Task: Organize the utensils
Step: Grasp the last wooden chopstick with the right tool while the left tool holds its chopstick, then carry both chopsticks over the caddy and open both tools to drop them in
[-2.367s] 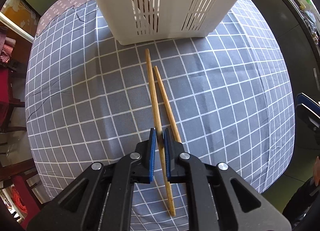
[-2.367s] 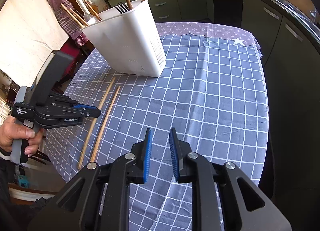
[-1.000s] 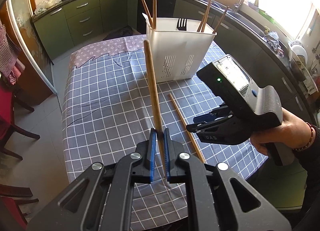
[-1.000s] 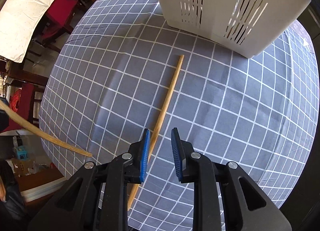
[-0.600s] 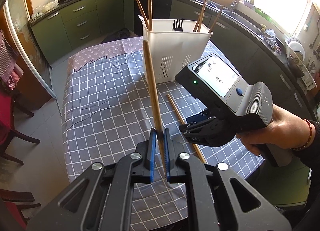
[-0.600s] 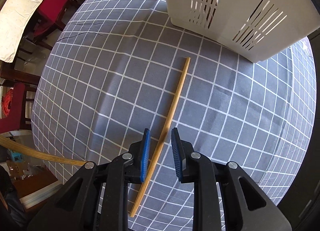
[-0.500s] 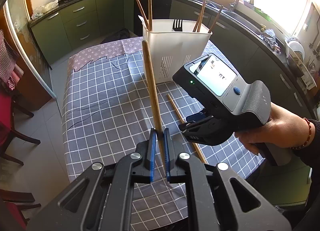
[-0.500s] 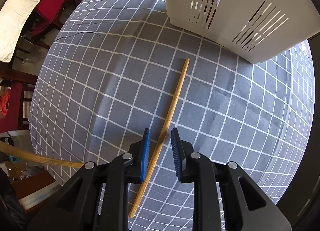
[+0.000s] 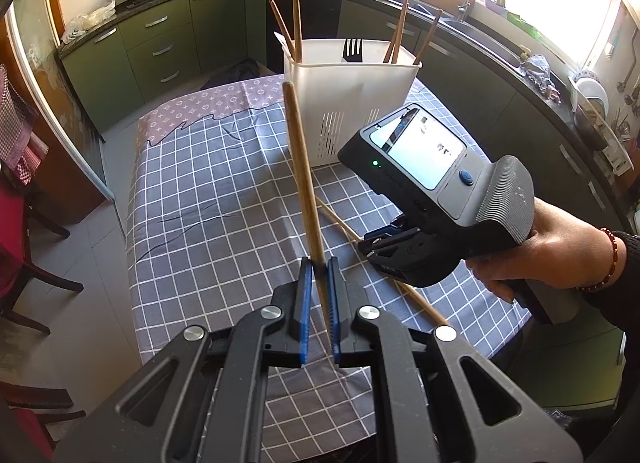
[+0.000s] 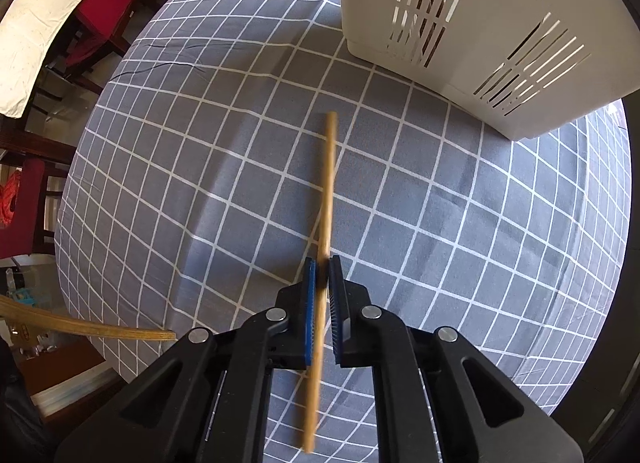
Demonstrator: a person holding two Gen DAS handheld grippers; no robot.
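The left gripper (image 9: 318, 263) clamps one chopstick (image 9: 302, 179) between its pads, the stick rising ahead of the jaws. The right gripper (image 10: 322, 263) points down, its jaws closing onto the second chopstick (image 10: 327, 191) lying on the checked tablecloth (image 10: 200, 167). Beyond both jaws stands the white utensil basket (image 9: 348, 111).

I see matt pale wooden chopsticks (image 10: 327, 183), a smooth white plastic holder (image 9: 348, 103), a soft checked cloth tablecloth (image 9: 208, 199), and matt black plastic grippers with ribbed blue pads (image 10: 309, 303).
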